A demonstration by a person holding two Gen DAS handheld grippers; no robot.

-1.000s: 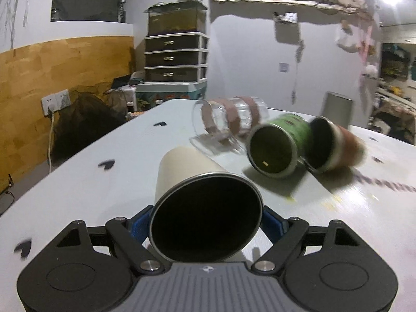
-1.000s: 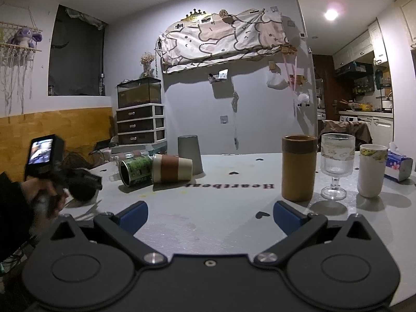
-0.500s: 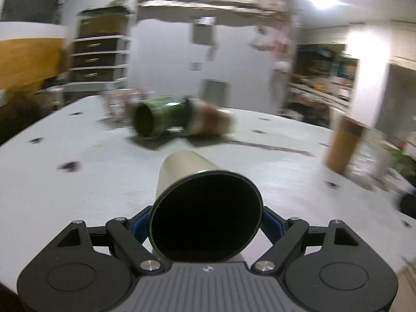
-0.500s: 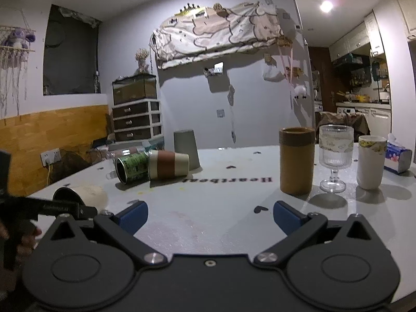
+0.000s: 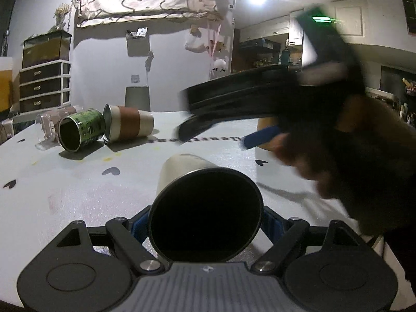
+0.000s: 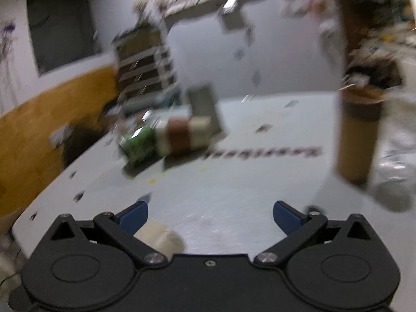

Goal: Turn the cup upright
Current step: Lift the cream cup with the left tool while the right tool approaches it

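My left gripper [image 5: 205, 223] is shut on a cream cup [image 5: 197, 205] that lies on its side, dark open mouth toward the camera, low over the white table [image 5: 78, 189]. My right gripper [image 6: 210, 213] is open and empty above the table; it also shows blurred in the left wrist view [image 5: 249, 119], held by a hand just above and right of the cream cup. The cream cup's end shows in the right wrist view [image 6: 161, 236] under the left finger [image 6: 132, 214].
A green can [image 5: 80, 132], a brown-banded cup [image 5: 127, 127] and a clear glass [image 5: 48, 127] lie on their sides at the far left. A grey cup [image 5: 137, 98] stands upside down behind them. A tall brown cup [image 6: 358, 132] stands at the right.
My left gripper has swung right with the cream cup. My right gripper has moved left and down toward it, now tilted and blurred.
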